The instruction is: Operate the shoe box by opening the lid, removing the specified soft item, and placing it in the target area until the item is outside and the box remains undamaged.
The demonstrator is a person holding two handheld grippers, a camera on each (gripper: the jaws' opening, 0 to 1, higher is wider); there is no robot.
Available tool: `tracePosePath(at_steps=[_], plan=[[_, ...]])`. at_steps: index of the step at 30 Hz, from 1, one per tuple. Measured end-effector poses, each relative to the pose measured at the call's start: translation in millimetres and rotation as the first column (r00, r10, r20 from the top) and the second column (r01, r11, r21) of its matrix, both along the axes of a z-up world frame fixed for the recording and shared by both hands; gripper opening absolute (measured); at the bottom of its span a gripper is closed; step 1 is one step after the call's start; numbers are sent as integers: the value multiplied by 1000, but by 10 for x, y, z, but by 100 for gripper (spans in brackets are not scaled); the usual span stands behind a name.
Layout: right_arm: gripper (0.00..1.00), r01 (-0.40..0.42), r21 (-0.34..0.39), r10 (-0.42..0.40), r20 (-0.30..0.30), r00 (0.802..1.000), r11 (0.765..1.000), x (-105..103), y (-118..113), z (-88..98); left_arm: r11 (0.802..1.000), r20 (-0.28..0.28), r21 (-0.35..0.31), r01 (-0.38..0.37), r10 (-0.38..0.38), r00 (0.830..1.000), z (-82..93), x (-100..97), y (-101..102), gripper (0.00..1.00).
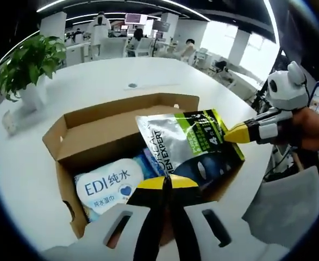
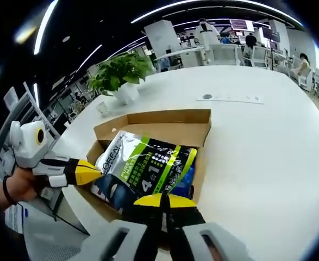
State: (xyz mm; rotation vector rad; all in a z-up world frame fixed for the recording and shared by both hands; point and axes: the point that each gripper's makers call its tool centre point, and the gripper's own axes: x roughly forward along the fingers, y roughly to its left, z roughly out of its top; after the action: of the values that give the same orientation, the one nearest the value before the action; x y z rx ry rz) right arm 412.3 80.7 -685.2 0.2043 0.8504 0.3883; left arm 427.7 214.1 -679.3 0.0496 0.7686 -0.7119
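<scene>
An open brown shoe box point(image 1: 67, 142) sits on the white table, its lid point(image 1: 132, 106) folded back. A silver, green and black soft pouch point(image 1: 192, 136) hangs tilted over the box. My right gripper point(image 1: 236, 134) comes in from the right, shut on the pouch's edge. In the right gripper view its jaws point(image 2: 163, 200) pinch the near edge of the pouch point(image 2: 148, 163). My left gripper point(image 1: 167, 182) is shut at the box's near wall and seems to pinch it. It appears again as the left gripper point(image 2: 89, 173) at the box's point(image 2: 164, 117) left side.
A white EDI wipes pack point(image 1: 107, 187) and a blue pack point(image 2: 183, 182) lie inside the box. A potted plant point(image 1: 31, 60) stands at the table's far left. The white table point(image 2: 257, 152) stretches wide beyond the box. Desks and people fill the office behind.
</scene>
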Motion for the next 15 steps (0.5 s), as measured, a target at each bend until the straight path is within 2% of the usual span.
tracePosePath(at_steps=[15], plan=[[0, 68, -25, -67, 21, 998, 997, -111, -545, 116, 993, 33, 4, 117, -117, 993, 157, 8, -575, 0]])
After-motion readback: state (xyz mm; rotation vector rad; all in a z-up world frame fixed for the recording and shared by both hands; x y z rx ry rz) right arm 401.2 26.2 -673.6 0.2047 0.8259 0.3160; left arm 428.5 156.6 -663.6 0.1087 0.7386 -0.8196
